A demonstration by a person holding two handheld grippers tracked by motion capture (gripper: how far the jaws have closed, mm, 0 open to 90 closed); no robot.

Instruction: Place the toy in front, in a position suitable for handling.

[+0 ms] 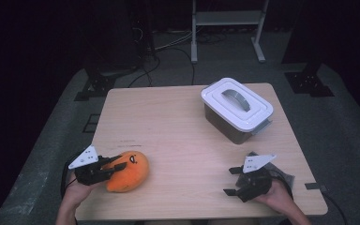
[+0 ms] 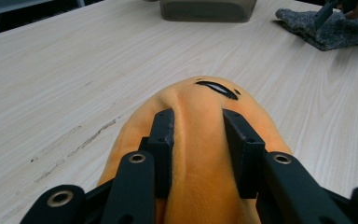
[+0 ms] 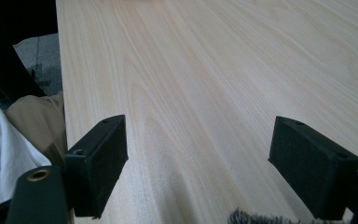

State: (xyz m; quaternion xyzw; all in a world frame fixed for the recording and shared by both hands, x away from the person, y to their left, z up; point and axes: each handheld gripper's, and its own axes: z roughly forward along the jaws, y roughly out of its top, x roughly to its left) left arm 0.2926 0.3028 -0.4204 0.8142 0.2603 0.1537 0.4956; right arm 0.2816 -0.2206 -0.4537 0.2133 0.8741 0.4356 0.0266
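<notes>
No readable writing; left gripper [image 1: 115, 165] pinches orange plush [image 1: 130, 172] (black face markings); right gripper [image 1: 234, 181] wide.

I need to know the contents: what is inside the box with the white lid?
Nothing can be told: the white lid covers the grey storage box, and its dark wall reveals no contents.

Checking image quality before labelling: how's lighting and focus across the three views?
High view: table lit, surroundings nearly black, soft overall. Left gripper view: orange plush toy sharp between the jaws, far container slightly soft. Right gripper view: even light, wood grain crisp, jaw shadows faint, near corner dark.
</notes>
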